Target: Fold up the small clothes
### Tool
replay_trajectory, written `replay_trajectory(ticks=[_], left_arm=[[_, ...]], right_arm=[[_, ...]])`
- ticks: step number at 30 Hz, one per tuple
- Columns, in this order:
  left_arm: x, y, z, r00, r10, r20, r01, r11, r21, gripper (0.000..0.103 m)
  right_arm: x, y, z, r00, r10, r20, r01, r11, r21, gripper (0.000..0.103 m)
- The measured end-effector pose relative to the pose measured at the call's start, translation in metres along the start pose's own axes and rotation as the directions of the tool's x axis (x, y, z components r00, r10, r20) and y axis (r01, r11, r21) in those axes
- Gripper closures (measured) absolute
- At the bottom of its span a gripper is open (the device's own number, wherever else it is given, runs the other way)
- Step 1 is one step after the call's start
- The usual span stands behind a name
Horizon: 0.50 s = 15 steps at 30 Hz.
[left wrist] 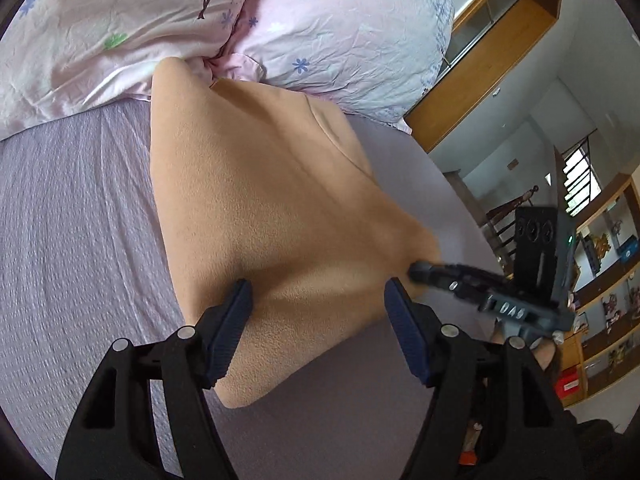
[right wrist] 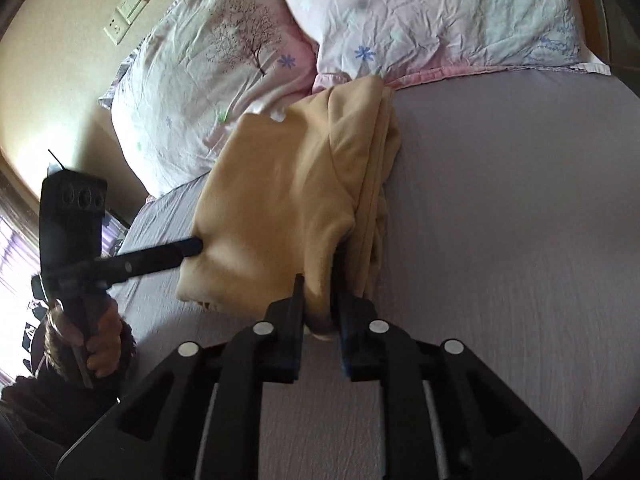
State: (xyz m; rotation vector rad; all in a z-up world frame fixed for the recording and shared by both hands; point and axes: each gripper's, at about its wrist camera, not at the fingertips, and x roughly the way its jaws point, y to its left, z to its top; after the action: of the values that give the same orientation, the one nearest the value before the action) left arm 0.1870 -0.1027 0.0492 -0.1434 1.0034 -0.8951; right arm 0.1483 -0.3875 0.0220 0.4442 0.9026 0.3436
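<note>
A tan fleece garment (left wrist: pixel 260 208) lies partly folded on the lilac bed sheet (left wrist: pixel 72 240). My left gripper (left wrist: pixel 318 296) is open, its blue pads either side of the garment's near edge, nothing pinched. My right gripper (right wrist: pixel 320 300) is shut on the garment's near corner (right wrist: pixel 316 280) and lifts it a little. In the left wrist view the right gripper (left wrist: pixel 420 272) shows at the garment's right corner. In the right wrist view the left gripper (right wrist: pixel 192 246) touches the garment's left edge; the garment (right wrist: pixel 280 192) has stacked layers along its right side.
Two pink floral pillows (left wrist: pixel 200 20) (right wrist: pixel 400 20) lie at the head of the bed, touching the garment's far end. The bed's right edge (left wrist: pixel 448 184) drops off toward wooden shelves (left wrist: pixel 608 280). A wall with a socket (right wrist: pixel 120 20) is at left.
</note>
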Motion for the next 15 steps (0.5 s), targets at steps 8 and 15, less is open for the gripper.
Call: replay_trajectory(ticks=[8, 15], left_arm=[[-0.002, 0.006, -0.009, 1.0, -0.008, 0.017, 0.008, 1.0, -0.019, 0.032], [-0.009, 0.012, -0.003, 0.997, -0.055, 0.05, 0.058, 0.996, -0.066, 0.032]], right_arm=[[0.039, -0.022, 0.111, 0.994, -0.095, 0.057, 0.089, 0.991, 0.1, 0.059], [0.084, -0.044, 0.136, 0.991, -0.13, 0.035, 0.123, 0.982, 0.145, 0.098]])
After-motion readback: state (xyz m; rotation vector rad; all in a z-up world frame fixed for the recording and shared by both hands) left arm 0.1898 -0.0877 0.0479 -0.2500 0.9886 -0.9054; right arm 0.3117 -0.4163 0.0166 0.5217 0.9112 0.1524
